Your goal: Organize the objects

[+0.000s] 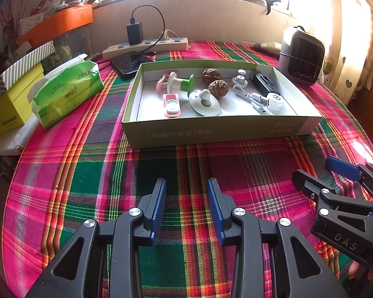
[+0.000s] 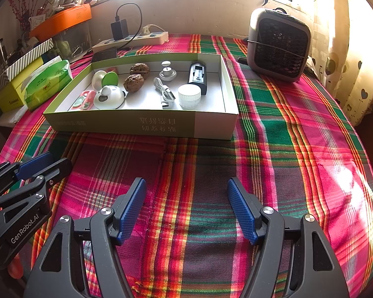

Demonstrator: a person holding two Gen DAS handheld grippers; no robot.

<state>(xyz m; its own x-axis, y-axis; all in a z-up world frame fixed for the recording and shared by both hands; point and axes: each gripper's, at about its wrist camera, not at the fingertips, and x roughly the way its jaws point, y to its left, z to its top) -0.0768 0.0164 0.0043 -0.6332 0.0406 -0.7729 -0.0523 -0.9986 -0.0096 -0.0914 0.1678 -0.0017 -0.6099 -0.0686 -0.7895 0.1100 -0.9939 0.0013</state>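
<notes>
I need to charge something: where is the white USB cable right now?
In both wrist views, the white USB cable lies inside the green box, right half, between the walnuts and the white jar.

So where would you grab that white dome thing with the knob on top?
By the knob of the white dome, from above: its base is wide and low, but the knob stands up narrow enough for the fingers of the right gripper, which is open.

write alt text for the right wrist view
A shallow green box on a plaid tablecloth holds two walnuts, a white jar, a cable and other small items. The open right gripper hovers empty in front; the left gripper shows at the left edge.
</notes>
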